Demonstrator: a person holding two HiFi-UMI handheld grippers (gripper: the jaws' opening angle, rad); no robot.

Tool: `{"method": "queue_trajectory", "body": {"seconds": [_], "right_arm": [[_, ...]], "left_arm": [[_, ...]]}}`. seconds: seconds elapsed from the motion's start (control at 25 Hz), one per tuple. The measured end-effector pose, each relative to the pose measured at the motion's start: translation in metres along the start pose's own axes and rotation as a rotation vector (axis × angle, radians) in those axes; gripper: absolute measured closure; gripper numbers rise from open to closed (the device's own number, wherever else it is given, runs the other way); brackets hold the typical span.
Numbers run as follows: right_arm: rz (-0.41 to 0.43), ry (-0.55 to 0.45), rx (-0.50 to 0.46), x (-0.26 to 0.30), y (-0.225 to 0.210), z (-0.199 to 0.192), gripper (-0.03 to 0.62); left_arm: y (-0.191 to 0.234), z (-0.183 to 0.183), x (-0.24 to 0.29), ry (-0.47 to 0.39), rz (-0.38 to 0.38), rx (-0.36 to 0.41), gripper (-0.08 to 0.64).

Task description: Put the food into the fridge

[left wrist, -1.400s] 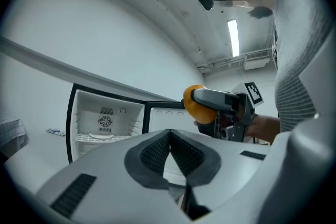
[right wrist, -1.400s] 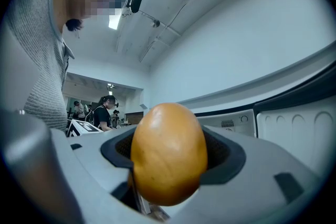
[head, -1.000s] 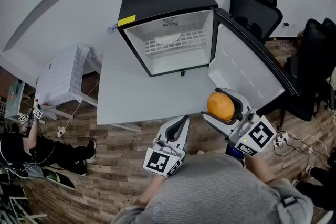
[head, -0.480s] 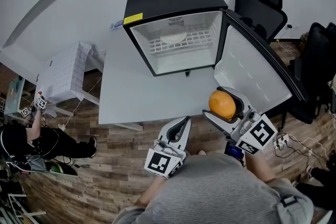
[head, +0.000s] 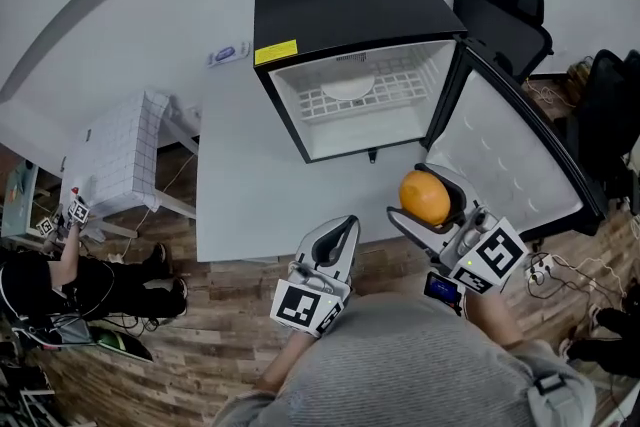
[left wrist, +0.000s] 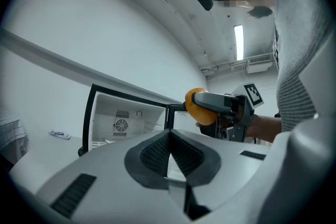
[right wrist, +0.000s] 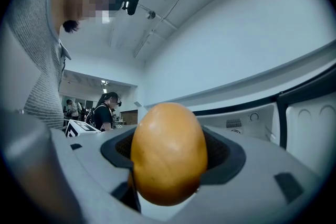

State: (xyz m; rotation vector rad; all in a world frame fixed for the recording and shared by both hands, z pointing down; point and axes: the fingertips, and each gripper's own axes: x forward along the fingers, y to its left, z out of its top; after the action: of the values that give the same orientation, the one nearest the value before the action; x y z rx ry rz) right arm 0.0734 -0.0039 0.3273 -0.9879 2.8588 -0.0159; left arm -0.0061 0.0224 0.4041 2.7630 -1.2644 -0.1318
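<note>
A small black fridge (head: 345, 7) stands on the white table (head: 240, 195), its door (head: 520, 165) swung open to the right and its white inside with a wire shelf (head: 352, 90) showing. My right gripper (head: 428, 207) is shut on an orange fruit (head: 424, 197), held just in front of the open door; the fruit (right wrist: 168, 152) fills the right gripper view. The left gripper (head: 335, 245) is shut with nothing in it, over the table's near edge. From the left gripper view I see the fridge (left wrist: 126, 120) and the fruit (left wrist: 198, 106).
Black office chairs (head: 505, 15) stand behind and right of the fridge. A small packet (head: 228, 53) lies at the table's far left corner. A white tiled stand (head: 120, 155) is left of the table, with a person (head: 60, 275) on the wooden floor beside it.
The view has shifted, so the fridge sits further right and lower in the picture. Both grippers hold about the same places, and the fruit stays gripped.
</note>
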Motion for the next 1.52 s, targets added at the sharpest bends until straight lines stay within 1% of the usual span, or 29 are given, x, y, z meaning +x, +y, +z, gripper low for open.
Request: {"method": "queue_trajectory", "body": {"seconds": [0.16, 0.32, 0.6, 0.68, 0.84, 0.96, 1.12, 1.52], "right_arm": [[-0.022, 0.004, -0.008, 0.032, -0.003, -0.003, 0.267], [-0.044, 0.014, -0.015, 0.056, -0.005, -0.007, 0.267], [-0.105, 0.008, -0.027, 0.086, -0.009, -0.008, 0.267], [-0.122, 0.006, -0.028, 0.092, -0.008, -0.011, 0.267], [-0.156, 0.008, -0.028, 0.101, -0.006, -0.017, 0.267], [-0.168, 0.020, -0.029, 0.106, -0.004, -0.021, 0.267], [-0.179, 0.029, -0.037, 0.108, -0.007, -0.021, 0.267], [-0.155, 0.046, -0.055, 0.115, -0.029, -0.014, 0.267]], "left_arm": [[0.033, 0.008, 0.006, -0.016, -0.030, 0.001, 0.549], [0.061, 0.006, 0.009, -0.004, -0.052, -0.009, 0.549], [0.094, 0.010, 0.014, 0.001, -0.122, 0.002, 0.549], [0.102, 0.010, 0.014, 0.005, -0.136, -0.008, 0.549], [0.113, 0.011, 0.013, -0.001, -0.165, -0.023, 0.549], [0.122, 0.004, 0.010, 0.015, -0.170, -0.028, 0.549], [0.124, 0.004, 0.014, 0.009, -0.174, -0.035, 0.549], [0.123, 0.013, 0.034, -0.001, -0.153, -0.035, 0.549]]}}
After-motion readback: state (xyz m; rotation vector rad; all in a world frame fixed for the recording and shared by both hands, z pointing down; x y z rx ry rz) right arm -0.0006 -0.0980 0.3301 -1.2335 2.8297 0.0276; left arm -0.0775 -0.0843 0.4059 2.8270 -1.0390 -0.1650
